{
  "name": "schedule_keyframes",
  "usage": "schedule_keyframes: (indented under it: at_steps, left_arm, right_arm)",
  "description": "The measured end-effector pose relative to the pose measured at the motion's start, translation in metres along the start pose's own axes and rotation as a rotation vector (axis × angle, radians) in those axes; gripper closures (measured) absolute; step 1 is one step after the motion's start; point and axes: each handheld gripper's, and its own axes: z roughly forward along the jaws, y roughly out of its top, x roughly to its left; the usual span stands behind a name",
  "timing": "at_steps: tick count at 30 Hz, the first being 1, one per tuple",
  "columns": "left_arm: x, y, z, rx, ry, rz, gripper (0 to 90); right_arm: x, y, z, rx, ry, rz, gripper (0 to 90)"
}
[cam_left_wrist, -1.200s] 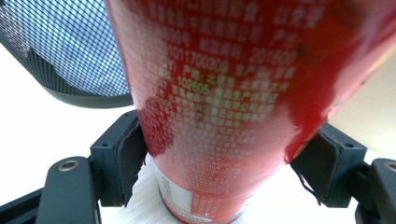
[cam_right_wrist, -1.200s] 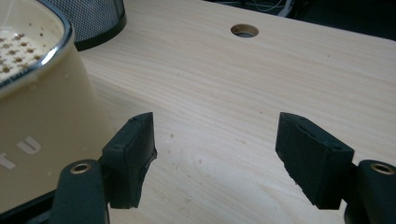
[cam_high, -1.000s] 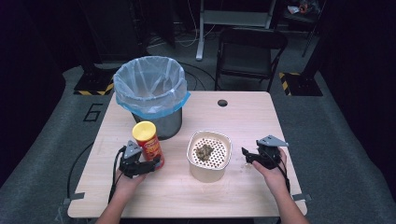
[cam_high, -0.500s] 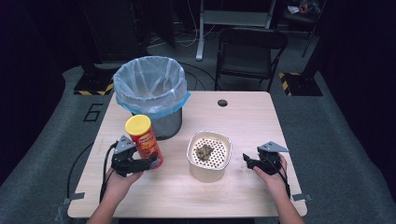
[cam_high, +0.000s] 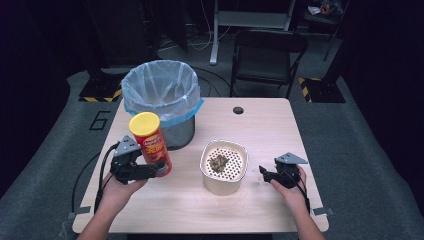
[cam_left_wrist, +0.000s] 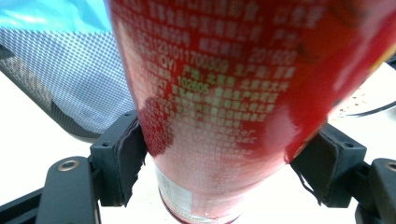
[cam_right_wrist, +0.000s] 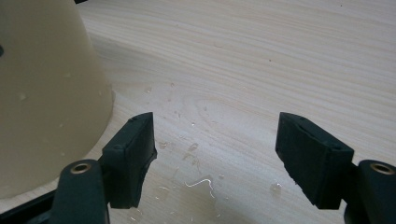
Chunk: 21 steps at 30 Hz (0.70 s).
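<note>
Plainly, the left claw (cam_high: 150, 169) clamps the red can (cam_high: 150, 144) low on its body, tilted beside the bin (cam_high: 159, 102), so it could tip out, while the right claw (cam_high: 267, 174) gapes empty near the bowl (cam_high: 224, 168).

This looks like a lab or test room. A wooden bench (cam_high: 260, 130) stands on grey carpet (cam_high: 360, 150) in a dark room, with yellow-black tape (cam_high: 102, 95), floor cables (cam_high: 210, 82) and a folding chair (cam_high: 267, 55).

wooden table (cam_high: 260, 130) with lined bin (cam_high: 160, 102), cream bowl (cam_high: 223, 162)
</note>
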Motion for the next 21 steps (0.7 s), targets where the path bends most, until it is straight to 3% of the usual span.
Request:
schedule_keyframes:
  at_steps: [11, 13, 21]
  left_arm:
    - [0.002, 0.034, -0.024, -0.002, -0.001, 0.025, 23.5]
    - [0.004, 0.043, -0.03, -0.007, -0.04, 0.003, 23.5]
    - [0.004, 0.068, -0.044, 0.0, -0.024, 0.036, 23.5]
  right_arm:
    - [0.0, -0.001, 0.0, 0.0, -0.004, -0.005, 28.2]
    - [0.0, -0.001, 0.0, 0.001, -0.003, -0.005, 28.1]
    - [0.001, -0.001, 0.0, 0.004, -0.005, -0.013, 28.1]
